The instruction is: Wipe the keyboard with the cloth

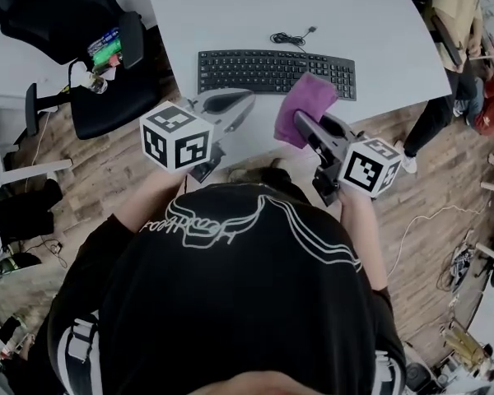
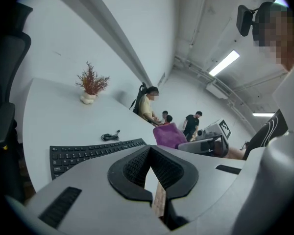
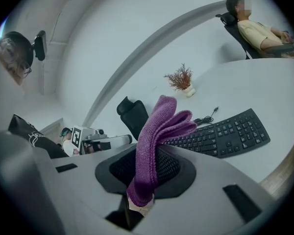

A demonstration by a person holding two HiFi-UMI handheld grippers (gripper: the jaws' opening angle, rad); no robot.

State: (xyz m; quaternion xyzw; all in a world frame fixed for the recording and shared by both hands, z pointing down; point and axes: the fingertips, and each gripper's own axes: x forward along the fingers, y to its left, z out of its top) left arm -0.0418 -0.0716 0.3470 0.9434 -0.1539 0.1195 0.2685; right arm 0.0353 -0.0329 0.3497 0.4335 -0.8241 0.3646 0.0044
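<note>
A black keyboard [image 1: 276, 72] lies on the white table [image 1: 230, 15], its cable [image 1: 290, 37] coiled behind it. My right gripper [image 1: 300, 123] is shut on a purple cloth [image 1: 305, 105], which hangs in the air just in front of the keyboard's right half. In the right gripper view the cloth [image 3: 157, 141] stands up out of the jaws, with the keyboard [image 3: 225, 133] beyond it. My left gripper [image 1: 235, 101] hovers near the table's front edge, below the keyboard's middle. Its jaws look shut with nothing in them [image 2: 151, 151]. The keyboard [image 2: 88, 153] lies to its left.
A black office chair [image 1: 107, 81] with small items on it stands left of the table. A potted dried plant [image 2: 90, 84] sits at the table's far side. A seated person [image 1: 457, 23] is at the right end. Wooden floor lies below me.
</note>
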